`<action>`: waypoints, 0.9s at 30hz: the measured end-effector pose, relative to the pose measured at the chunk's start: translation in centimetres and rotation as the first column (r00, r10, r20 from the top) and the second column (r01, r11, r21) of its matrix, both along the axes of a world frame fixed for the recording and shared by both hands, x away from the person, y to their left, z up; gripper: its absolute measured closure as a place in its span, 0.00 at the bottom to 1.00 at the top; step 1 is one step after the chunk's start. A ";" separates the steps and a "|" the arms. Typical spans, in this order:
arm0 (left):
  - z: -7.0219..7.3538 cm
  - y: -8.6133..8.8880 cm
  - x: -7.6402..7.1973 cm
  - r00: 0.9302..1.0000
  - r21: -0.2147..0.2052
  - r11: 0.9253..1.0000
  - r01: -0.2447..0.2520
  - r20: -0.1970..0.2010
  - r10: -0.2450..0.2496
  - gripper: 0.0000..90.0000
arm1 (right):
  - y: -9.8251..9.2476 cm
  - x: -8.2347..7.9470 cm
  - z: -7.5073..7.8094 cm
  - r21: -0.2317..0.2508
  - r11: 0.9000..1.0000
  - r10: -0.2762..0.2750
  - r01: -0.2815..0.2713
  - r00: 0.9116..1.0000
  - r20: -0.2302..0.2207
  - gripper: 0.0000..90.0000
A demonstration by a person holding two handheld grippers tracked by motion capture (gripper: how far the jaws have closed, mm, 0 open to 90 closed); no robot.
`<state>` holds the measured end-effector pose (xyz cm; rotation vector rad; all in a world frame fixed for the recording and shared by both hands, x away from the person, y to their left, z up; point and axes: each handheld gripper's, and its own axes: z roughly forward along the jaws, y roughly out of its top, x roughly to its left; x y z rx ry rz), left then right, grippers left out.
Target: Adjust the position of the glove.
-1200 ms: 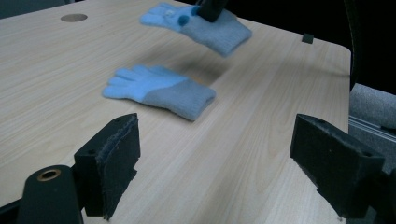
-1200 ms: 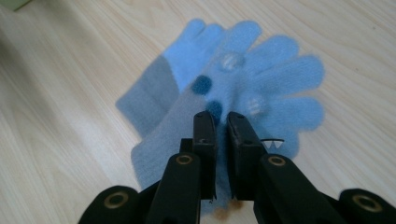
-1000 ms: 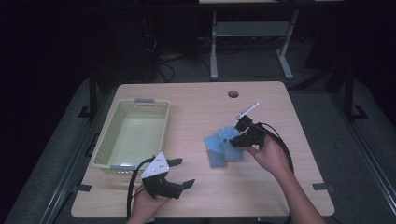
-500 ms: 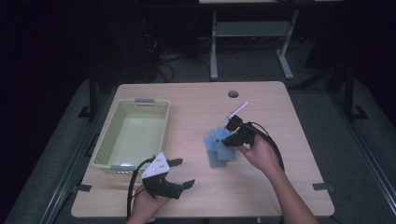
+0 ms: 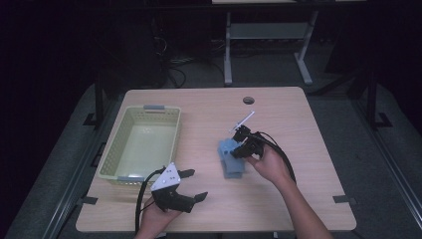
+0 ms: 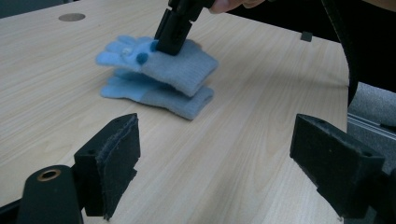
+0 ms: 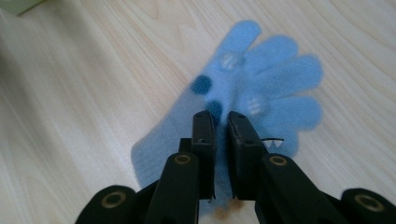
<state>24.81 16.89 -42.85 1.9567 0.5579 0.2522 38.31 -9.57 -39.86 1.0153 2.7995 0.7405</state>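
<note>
I have my right gripper (image 5: 242, 143) clenched on the upper blue glove (image 6: 180, 65), pinching a fold of the knit near its palm, just behind the two dark dots; its jaws stand nearly together with cloth between them. That glove hangs from the grip and rests on the lower blue glove (image 6: 159, 98), which lies flat on the table (image 5: 298, 124). The pair sits to the right of the green basket (image 5: 117, 144), well apart from it, with bare wood between.

What the coming move turns on, as I judge it: the basket lies off to the left of the held glove, across the table, and the glove's long axis runs from fingers at the far side to cuff at the near side, roughly along the basket's long side. So a carry leftwards should bring it in lengthwise without turning.

My left gripper (image 5: 191, 186) is released, jaws spread wide and holding nothing, near the basket's near right corner. It stands closer to the basket; the right is the one on the gloves.
</note>
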 end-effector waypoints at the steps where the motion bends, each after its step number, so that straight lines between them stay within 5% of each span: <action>1: 0.0 0.0 0.0 1.000 -0.001 1.000 0.000 0.000 0.000 0.17 | 0.1 0.0 -0.1 -0.007 1.000 0.002 -0.002 1.000 0.001 0.91; 21: 0.0 0.1 0.1 1.000 0.004 1.000 0.003 -0.002 -0.003 0.17 | 0.8 0.4 -2.0 -0.013 1.000 0.009 -0.009 0.999 -0.041 0.89; 27: -0.1 0.1 0.0 1.000 0.001 1.000 0.000 -0.010 0.000 0.17 | 0.7 0.7 -2.8 -0.010 1.000 -0.014 0.013 0.998 -0.055 0.80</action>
